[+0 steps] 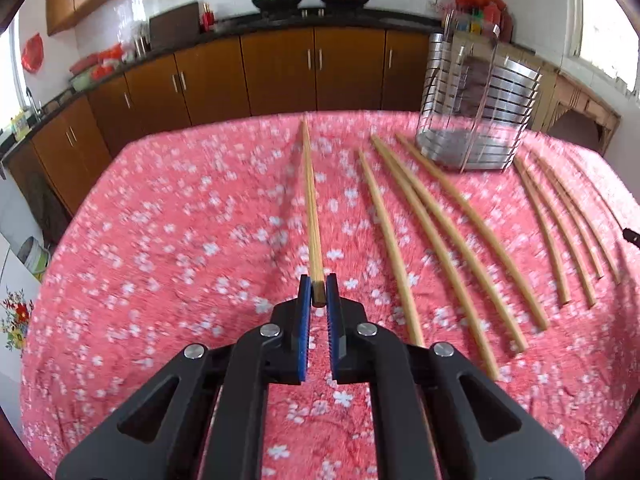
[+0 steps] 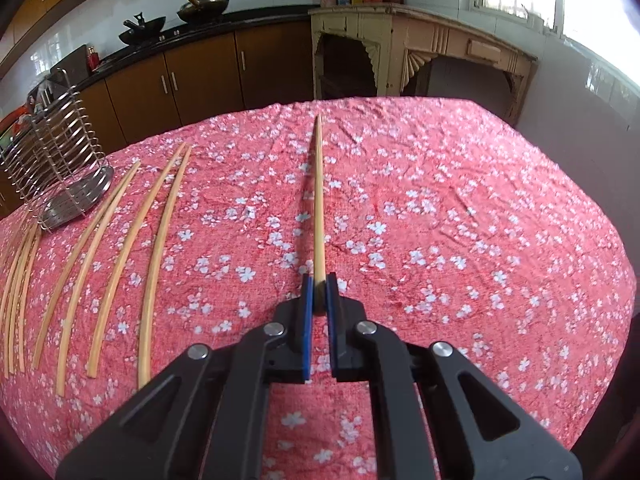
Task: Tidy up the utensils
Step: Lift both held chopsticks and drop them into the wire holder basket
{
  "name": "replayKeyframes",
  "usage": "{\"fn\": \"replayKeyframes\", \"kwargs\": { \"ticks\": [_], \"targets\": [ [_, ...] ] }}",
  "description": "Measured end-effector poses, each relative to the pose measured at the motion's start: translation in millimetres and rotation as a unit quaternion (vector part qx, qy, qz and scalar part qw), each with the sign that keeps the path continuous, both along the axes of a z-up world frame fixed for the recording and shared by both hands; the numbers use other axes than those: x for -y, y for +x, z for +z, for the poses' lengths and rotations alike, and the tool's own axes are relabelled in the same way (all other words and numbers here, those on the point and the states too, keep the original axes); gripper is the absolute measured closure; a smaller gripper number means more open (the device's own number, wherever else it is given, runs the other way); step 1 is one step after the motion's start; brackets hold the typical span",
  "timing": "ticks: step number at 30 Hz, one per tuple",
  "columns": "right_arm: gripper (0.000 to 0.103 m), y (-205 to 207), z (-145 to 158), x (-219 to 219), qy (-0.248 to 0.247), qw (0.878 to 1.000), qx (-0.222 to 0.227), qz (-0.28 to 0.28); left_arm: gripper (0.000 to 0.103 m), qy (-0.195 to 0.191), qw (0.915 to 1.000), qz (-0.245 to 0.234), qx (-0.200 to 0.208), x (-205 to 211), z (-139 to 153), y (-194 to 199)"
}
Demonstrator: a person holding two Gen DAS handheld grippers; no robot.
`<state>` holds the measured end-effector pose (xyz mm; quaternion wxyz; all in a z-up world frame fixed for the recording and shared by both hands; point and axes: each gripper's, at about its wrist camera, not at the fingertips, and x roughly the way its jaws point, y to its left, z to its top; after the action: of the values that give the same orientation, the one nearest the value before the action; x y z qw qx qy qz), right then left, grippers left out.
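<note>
Chopsticks of pale wood lie in rows on the surface, which is covered by a pink cloth printed with white blossoms. The left tongs, black with blue ribbed pads, are closed on the butt end of one long light-wood chopstick that points straight ahead of them, away over the cloth; whether its far tip touches the cloth cannot be told. To the right of these tongs seven loose wooden chopsticks lie side by side: three near, then four further right. Ahead and to the right, beyond the near three, stands the silver wire utensil holder with a metal base, upright on the cloth.

The right tongs, of the same make, are clamped on the thick end of a second pale wooden chopstick, which also runs straight forward from the pads. To the left of these tongs lie the loose chopsticks, and further left and ahead stands the holder. Beyond the surface run brown wooden cabinets under a dark worktop.
</note>
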<state>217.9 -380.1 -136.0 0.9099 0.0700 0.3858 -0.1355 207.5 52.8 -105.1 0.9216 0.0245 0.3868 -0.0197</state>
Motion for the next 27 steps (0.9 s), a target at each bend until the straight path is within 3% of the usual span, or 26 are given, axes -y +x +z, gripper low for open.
{"fn": "replayKeyframes", "kwargs": {
  "ticks": [8,15,27],
  "targets": [
    [0.096,-27,41,-7,-0.026,0.997,0.076,0.006,0.096,-0.014,0.9951,0.007,0.098,-10,46,-30],
    [0.096,-37,90,-7,-0.038,0.988,0.151,0.008,0.096,-0.024,0.9830,0.021,0.181,-10,90,-38],
    [0.096,-27,156,-3,-0.019,0.974,0.226,0.007,0.096,-0.043,0.9715,0.042,0.229,-17,141,-16]
  ]
}}
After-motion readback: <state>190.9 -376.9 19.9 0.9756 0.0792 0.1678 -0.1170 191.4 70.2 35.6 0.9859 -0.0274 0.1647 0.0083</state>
